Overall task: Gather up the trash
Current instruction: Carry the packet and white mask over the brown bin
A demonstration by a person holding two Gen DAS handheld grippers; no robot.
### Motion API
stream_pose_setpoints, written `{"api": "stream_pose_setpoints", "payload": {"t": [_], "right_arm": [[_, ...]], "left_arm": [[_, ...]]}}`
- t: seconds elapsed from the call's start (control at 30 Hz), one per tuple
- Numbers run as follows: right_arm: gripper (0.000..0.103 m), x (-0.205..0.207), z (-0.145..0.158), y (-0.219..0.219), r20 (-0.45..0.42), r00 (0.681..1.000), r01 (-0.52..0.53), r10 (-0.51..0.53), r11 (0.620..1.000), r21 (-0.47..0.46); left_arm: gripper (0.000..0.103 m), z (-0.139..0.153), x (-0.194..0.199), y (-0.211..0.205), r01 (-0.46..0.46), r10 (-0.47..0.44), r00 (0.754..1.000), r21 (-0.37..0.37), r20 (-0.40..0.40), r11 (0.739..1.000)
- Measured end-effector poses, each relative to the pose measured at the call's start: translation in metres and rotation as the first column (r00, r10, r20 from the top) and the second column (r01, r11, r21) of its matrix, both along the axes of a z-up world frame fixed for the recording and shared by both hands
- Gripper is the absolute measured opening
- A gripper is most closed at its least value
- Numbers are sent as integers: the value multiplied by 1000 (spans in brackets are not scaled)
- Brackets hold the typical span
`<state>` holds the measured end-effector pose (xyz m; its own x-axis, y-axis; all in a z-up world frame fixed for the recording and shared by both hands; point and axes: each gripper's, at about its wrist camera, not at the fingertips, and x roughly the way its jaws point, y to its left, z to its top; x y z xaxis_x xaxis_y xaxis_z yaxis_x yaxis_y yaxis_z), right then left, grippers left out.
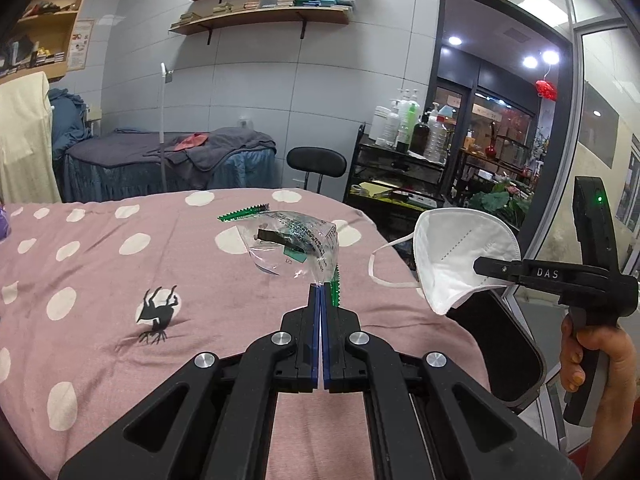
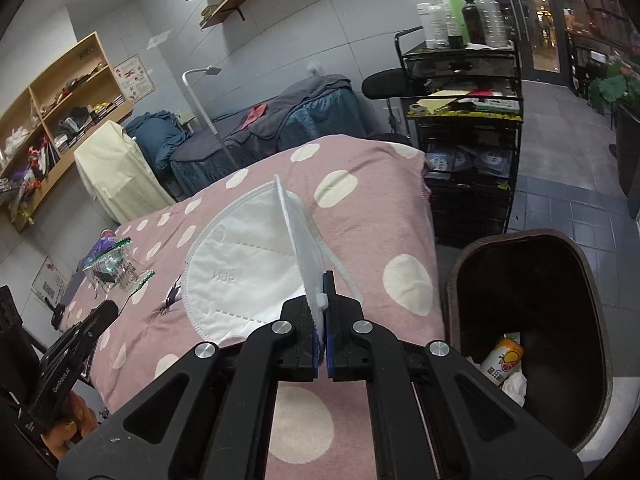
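Left wrist view: the left gripper (image 1: 322, 294) is clenched on the lower edge of a clear plastic wrapper (image 1: 294, 246) with green serrated edges, held up above the bed (image 1: 100, 280), whose pink cover bears cream dots and a small black printed figure (image 1: 156, 316). Beyond the bed's right edge, the right gripper (image 1: 480, 267), carried by a hand (image 1: 588, 356), is clenched on a white folded face mask (image 1: 456, 256); one ear loop hangs to the mask's left. A dark trash bin (image 1: 508, 352) shows partly below the mask, beside the bed's right edge. Right wrist view: the right gripper (image 2: 322, 300) is clamped on the edge of the white face mask (image 2: 248, 272), which stands up from between the blue pads over the bed (image 2: 360, 168). The dark trash bin (image 2: 532, 320) stands on the floor just beside the bed's right edge; a drink can (image 2: 502, 356) and crumpled white paper (image 2: 516, 388) lie inside it. Near the bed's left edge, the left gripper (image 2: 102, 310) holds the clear plastic wrapper (image 2: 116, 268).
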<state>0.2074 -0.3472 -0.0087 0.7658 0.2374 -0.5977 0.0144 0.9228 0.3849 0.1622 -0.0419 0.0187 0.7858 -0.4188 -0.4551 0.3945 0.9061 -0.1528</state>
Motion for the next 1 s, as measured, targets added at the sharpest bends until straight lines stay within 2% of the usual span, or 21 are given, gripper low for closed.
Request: {"api": "stream_pose_setpoints", "payload": {"t": [0.23,0.53,0.9,1.0], "right_arm": [[3,-33,-4,-49,-6,993,117,-117,993,7],[3,-68,-25,-105,-47,968,247,-246,969,11],[3,-62,-76,-139,-156,932,329,-328,944,-23],[3,-56,-91,-144,-181,918,344,-352,936,-72]], "left_arm": [[1,1,-9,-39,86,-86,996,-10,8,996],[1,-3,-20,-82,180,-180,984,-4,4,984],[1,-10,-23,-120,269,-269,963,17,-20,963],[1,-12,-23,-129,286,-285,958,22,-30,958]]}}
